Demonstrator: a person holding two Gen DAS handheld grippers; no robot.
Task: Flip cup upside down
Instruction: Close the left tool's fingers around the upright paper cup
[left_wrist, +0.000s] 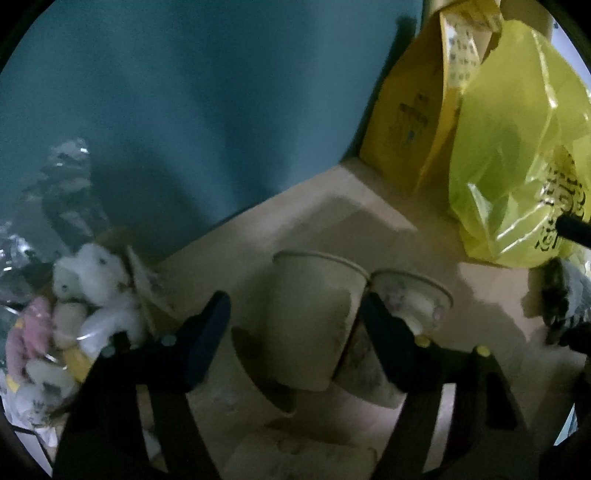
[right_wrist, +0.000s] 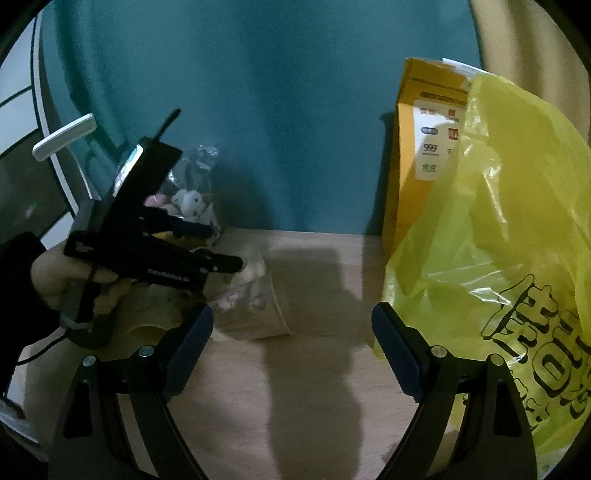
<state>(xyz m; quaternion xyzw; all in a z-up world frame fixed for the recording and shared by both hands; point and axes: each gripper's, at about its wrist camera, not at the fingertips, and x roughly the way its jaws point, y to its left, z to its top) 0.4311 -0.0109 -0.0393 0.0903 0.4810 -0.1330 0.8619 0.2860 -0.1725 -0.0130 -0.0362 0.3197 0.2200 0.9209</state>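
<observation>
Two paper cups stand side by side on the wooden table. In the left wrist view a plain beige cup sits between my open left gripper's fingers, apart from the left finger. A flower-patterned cup stands just right of it, behind the right finger. In the right wrist view the cups look blurred, with the left gripper over them. My right gripper is open and empty, held back from the cups.
A yellow plastic bag and a yellow box stand at the right. A clear bag of plush toys lies at the left. A teal curtain hangs behind the table.
</observation>
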